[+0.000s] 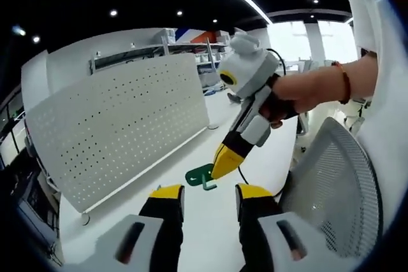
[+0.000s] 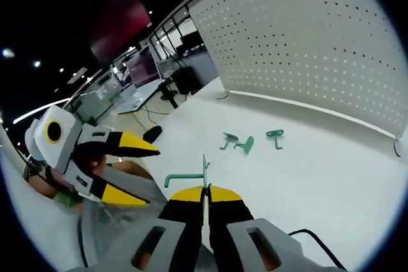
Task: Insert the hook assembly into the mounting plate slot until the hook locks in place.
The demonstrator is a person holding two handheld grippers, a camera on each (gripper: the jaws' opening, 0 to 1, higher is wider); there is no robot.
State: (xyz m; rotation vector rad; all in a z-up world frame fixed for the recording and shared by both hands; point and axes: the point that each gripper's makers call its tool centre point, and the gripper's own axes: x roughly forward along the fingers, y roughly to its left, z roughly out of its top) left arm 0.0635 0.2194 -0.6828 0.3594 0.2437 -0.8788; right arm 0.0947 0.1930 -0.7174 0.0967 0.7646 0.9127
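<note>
A white pegboard mounting plate [image 1: 121, 125] stands upright on the white table [image 1: 210, 227]; it also rises at the back of the right gripper view [image 2: 306, 42]. My right gripper [image 2: 206, 192] is shut on the thin plate of a green hook [image 2: 191, 176], whose arm sticks out to the left. In the left gripper view that right gripper [image 1: 223, 162] points down with the green hook [image 1: 201, 176] at its tip, just above the table. My left gripper [image 1: 210, 191] is open with nothing in it, a little short of the hook, and it shows open at the left [image 2: 131, 169].
Two more green hooks [image 2: 237, 143] [image 2: 275, 135] lie on the table in front of the pegboard. A grey mesh chair back [image 1: 338, 189] stands to the right. A hand with a red bracelet [image 1: 344, 81] holds the right gripper. Desks and shelves fill the background.
</note>
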